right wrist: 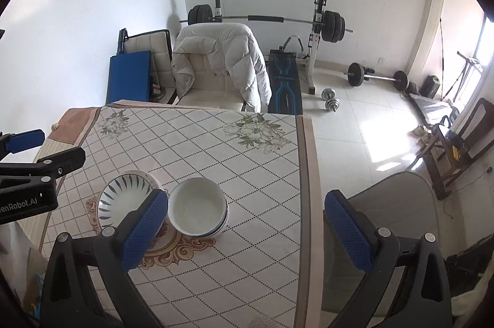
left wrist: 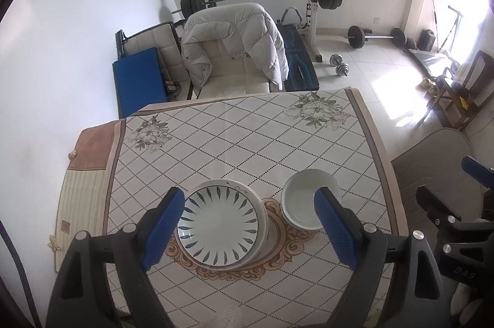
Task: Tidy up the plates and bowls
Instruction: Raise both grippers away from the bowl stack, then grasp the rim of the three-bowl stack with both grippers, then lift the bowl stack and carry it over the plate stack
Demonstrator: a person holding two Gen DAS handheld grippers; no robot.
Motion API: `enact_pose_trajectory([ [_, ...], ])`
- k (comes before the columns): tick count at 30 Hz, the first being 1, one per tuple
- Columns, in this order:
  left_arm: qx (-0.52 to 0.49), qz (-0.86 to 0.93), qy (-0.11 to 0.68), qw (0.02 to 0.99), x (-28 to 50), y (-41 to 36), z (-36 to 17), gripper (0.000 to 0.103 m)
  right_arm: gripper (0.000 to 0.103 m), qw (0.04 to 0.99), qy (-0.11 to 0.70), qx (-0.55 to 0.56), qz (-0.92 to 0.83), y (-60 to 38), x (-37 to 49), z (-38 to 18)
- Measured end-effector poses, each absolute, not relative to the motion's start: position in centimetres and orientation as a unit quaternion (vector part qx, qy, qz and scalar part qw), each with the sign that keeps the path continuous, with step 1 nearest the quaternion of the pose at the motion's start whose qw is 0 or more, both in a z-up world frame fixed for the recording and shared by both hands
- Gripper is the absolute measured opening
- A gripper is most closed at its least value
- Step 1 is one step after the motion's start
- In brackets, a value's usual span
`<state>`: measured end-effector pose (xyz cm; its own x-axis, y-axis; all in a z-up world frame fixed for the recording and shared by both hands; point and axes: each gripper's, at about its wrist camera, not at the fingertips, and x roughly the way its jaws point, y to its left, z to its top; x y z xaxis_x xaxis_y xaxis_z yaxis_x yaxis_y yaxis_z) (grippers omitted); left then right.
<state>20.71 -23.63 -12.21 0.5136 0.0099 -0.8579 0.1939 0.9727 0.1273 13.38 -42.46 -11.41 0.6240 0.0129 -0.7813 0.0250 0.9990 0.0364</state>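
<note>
**Plates and bowls both stacked, both grippers empty above them**

We had the table (left wrist: 247, 136) under a diamond-print cloth, with a chair (left wrist: 234, 50) and a jacket over it at the far side. Gym gear sat well behind and played no part.

The dishes sat near the table's near edge, on the cloth's central ornament. We read that as the chosen staging spot: central, within reach of both hands.

The plates (left wrist: 220, 227) lay on the left as a stack, with the leaf-pattern one on top and at least one more rim showing underneath. We couldn't count them. Like on like kept the pile flat and stable.

The bowls (right wrist: 197, 207) stood just beside the plates on the right, nested, white with a dark rim line on the lower one. We couldn't tell whether the two stacks touched. The right wrist view suggested a small gap.

The left gripper (left wrist: 250, 230) hung above the plates, jaws wide, nothing between the pads. The right gripper (right wrist: 247, 230) hung above the table's right edge, also wide and empty, its left finger overlapping the bowls in view only.

Judging by the layout, we had the sorting done or nearly so: each kind in its own stack, side by side. The remaining risk was clipping a rim.
</note>
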Motion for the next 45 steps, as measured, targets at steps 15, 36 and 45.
enact_pose_trajectory([
  [15, 0.139, -0.219, 0.690, 0.676, 34.0, -28.9, -29.3, 0.079, 0.103, 0.711, 0.642, 0.277, 0.079, -45.7, 23.7, -35.9],
  [36, 0.150, -0.360, 0.781, 0.487, 36.3, -32.2, -42.0, 0.065, 0.095, 0.622, 0.660, 0.408, 0.108, -42.1, 26.1, -46.8],
  [45, 0.099, -0.381, 0.795, 0.461, 35.6, -32.7, -43.5, 0.063, 0.084, 0.605, 0.654, 0.441, 0.108, -41.3, 26.3, -49.1],
])
